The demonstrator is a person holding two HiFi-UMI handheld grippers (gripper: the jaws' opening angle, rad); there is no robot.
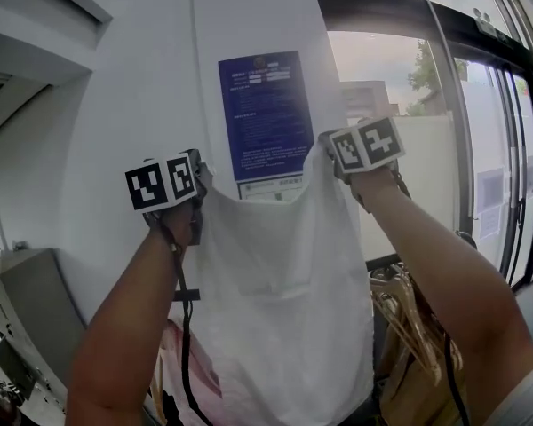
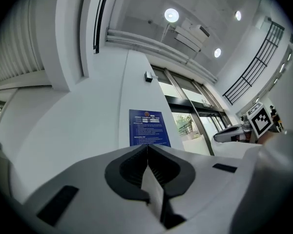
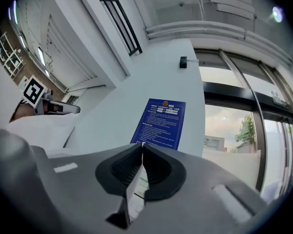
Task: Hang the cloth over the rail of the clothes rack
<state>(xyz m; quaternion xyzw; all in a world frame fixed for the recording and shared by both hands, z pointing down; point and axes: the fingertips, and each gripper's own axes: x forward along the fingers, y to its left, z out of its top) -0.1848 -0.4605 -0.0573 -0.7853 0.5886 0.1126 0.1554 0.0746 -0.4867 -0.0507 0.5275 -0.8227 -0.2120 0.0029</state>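
A white cloth (image 1: 284, 291) hangs spread out in front of me, held up by its two top corners. My left gripper (image 1: 199, 177) is shut on the left corner, and a strip of cloth (image 2: 154, 189) shows pinched between its jaws (image 2: 147, 148). My right gripper (image 1: 331, 155) is shut on the right corner, slightly higher, with a cloth (image 3: 135, 194) edge clamped in its jaws (image 3: 142, 145). Each gripper view also shows the other gripper (image 2: 234, 132) (image 3: 56, 107) across the stretched cloth. I cannot make out the rack's rail in any view; the cloth hides what is behind it.
A white wall with a blue poster (image 1: 265, 118) stands straight ahead. Glass doors (image 1: 493, 158) are at the right. Wooden hangers (image 1: 410, 316) hang low right of the cloth, and a pink garment (image 1: 191, 373) low left. A grey cabinet (image 1: 27, 302) sits far left.
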